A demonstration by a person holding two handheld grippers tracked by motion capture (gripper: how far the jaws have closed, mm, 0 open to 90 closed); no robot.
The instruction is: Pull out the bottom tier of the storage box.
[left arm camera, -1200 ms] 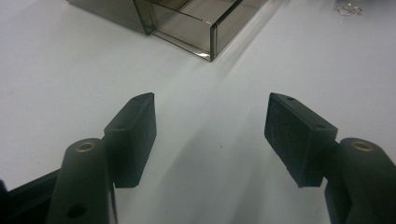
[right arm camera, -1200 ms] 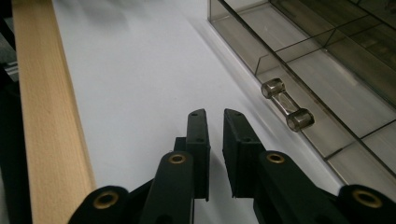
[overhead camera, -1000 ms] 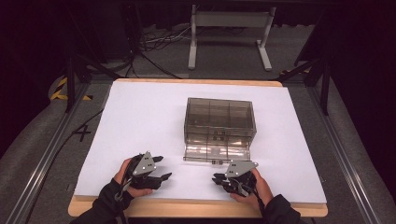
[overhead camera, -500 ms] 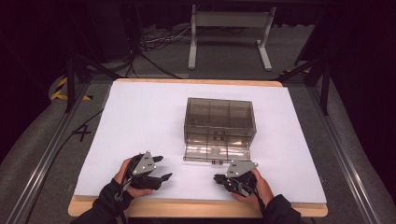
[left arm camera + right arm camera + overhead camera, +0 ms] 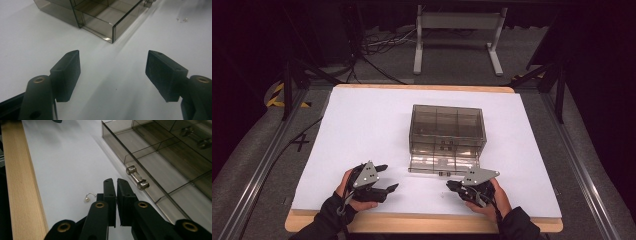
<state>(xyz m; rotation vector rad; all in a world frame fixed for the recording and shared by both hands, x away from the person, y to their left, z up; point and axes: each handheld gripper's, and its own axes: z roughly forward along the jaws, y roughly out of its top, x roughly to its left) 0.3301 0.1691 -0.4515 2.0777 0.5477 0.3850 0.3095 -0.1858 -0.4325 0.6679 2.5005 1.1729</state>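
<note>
The drawer (image 5: 444, 163) is pulled out, empty where visible. The earring (image 5: 87, 198) lies on the counter (image 5: 362, 125) at the pressed-together right gripper's (image 5: 116, 182) 9 o'clock, unpicked; the left gripper (image 5: 112, 67) is spread.

White sheet (image 5: 362, 130) over wooden tabletop (image 5: 422, 223); grey metal stand (image 5: 457, 30) on floor beyond.

I note a white sheet (image 5: 362, 125) on a wooden table (image 5: 422, 224), grey carpet (image 5: 252, 170) around it, a metal stand (image 5: 458, 35) and cables (image 5: 377, 42) behind, all dimly lit.
</note>
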